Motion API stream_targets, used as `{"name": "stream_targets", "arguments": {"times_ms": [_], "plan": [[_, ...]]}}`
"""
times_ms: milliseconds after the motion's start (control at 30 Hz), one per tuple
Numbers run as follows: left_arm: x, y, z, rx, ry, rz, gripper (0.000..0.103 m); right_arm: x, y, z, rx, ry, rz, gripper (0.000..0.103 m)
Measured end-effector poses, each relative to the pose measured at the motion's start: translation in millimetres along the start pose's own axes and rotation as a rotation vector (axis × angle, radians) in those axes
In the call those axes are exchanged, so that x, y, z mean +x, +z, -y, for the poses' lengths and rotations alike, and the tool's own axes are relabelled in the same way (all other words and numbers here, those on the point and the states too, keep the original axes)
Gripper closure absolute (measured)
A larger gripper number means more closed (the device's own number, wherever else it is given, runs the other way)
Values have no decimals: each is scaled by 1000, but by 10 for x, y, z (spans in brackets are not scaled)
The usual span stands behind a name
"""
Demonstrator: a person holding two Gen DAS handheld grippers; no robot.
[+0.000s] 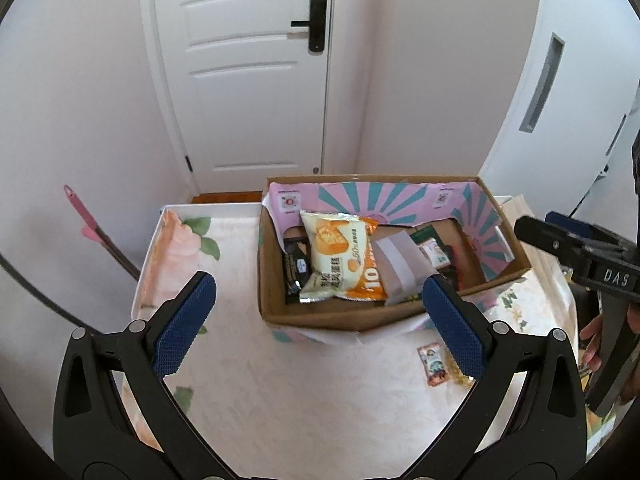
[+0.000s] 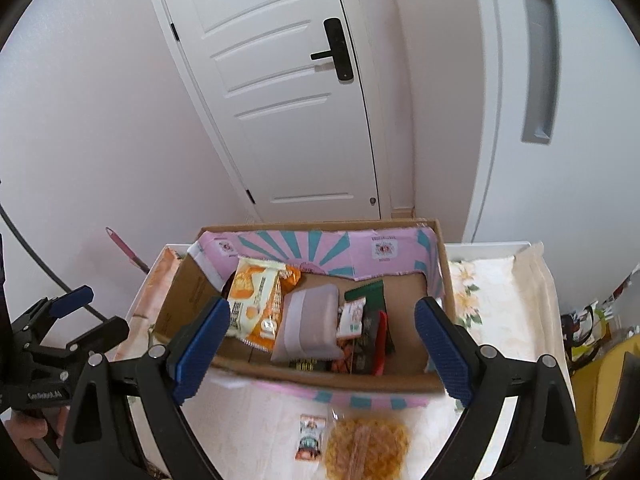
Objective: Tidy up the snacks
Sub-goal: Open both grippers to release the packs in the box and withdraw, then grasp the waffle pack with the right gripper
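Two tools are in your hands, and both stand wide with nothing between their blue pads: the left tool (image 1: pixel 318 322) hovers over the flowered tabletop (image 1: pixel 240 280) in front of the cardboard box (image 1: pixel 340 318), and the right tool (image 2: pixel 322 350) hangs above that box's near wall. Inside the box you have a white and orange cake packet (image 1: pixel 340 258) printed with Chinese characters, a "50%" mark and a large "10"; it leans on the left side, touching a grey pouch with a pale stripe (image 2: pixel 310 326) at the middle. A black packet (image 1: pixel 296 270) lies just left of the cake packet, its writing too small to read. To the right of the grey pouch sit a small white and orange sachet (image 2: pixel 352 316) and dark green and red wrappers (image 2: pixel 374 320), their lettering unreadable. The box's inner lining is pink with teal rays and bears small square labels you cannot make out. Outside the box, on the tabletop near its front wall, lie a small illustrated sachet (image 2: pixel 310 436) and, just beside it, a clear bag of yellow snacks (image 2: pixel 366 450). Your right tool's body reads "DAS" in the left wrist view.
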State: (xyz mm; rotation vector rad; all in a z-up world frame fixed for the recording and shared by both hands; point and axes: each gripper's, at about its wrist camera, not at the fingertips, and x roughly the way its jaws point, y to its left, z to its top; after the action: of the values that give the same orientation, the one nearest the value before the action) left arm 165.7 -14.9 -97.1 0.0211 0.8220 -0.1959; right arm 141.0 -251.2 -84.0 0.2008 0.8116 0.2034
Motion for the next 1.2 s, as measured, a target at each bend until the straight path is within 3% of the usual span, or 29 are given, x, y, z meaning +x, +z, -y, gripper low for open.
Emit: {"name": "stream_targets", "arguments": {"times_ms": [133,233,533,1033,1200], "plan": [[-109,-129,108,-10,16,4,0,-170,-162,43,-11,-8,20,11],[-140,-251,198,-20,20,-4,0,-279,-278,92,-22,-7,26,0],[-27,-680,392,-50,20,-71,0,-398,-703,259,-48,-55,11,0],[675,-1107,449,24,-18,-225,0,93,-1306,345,-26,-142,-129,0],[865,-1199,400,40,-21,-256,1,388,-1411,321,-15,-213,-180,0]]}}
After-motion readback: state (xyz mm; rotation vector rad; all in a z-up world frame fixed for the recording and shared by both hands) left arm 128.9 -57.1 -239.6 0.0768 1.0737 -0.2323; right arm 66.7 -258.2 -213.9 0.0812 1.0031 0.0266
